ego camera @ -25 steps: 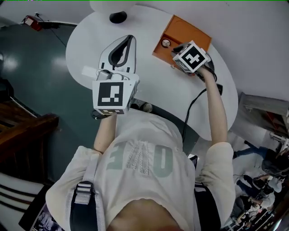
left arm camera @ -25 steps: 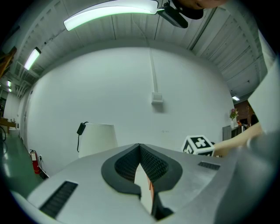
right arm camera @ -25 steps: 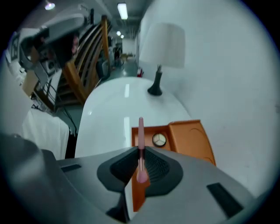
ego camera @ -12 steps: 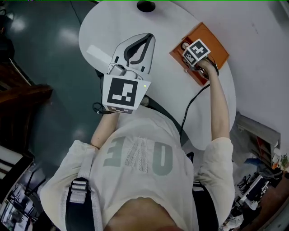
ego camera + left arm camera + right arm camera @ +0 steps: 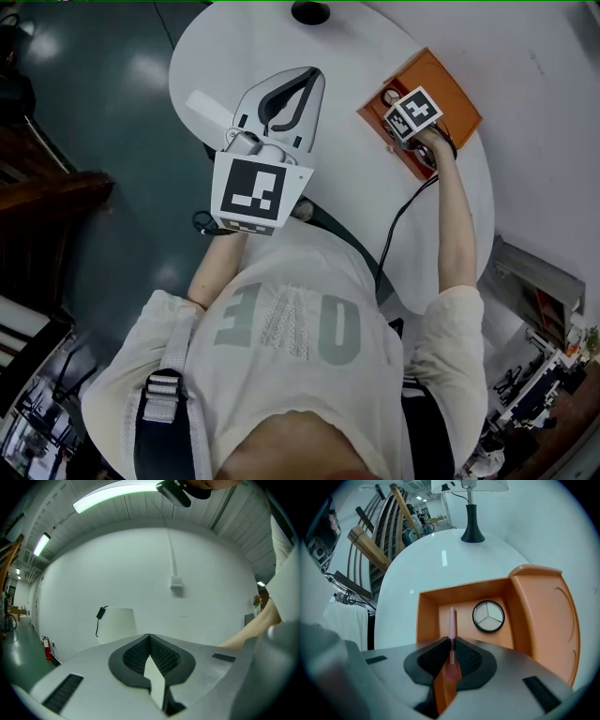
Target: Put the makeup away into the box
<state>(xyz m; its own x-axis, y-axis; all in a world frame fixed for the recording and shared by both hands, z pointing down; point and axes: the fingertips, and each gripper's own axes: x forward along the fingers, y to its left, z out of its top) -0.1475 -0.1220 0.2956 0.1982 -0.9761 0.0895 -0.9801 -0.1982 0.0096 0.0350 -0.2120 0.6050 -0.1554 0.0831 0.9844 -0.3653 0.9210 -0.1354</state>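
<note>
The right gripper [image 5: 451, 642] pinches a slim pink makeup stick [image 5: 451, 618] over the orange box [image 5: 543, 616]; released upright, it may topple onto the round compact [image 5: 488, 616]; the left gripper [image 5: 150, 641] sits closed, empty

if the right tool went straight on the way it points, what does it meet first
The thin pink stick clamped in the right tool leads, so its tip would likely meet the bare floor of the orange box first, beside the round compact. Depth is unclear.

A white round table [image 5: 361, 183] stands on glossy dark floor [image 5: 103, 103] beside a white wall [image 5: 140, 569] under strip lights [image 5: 115, 493].
</note>
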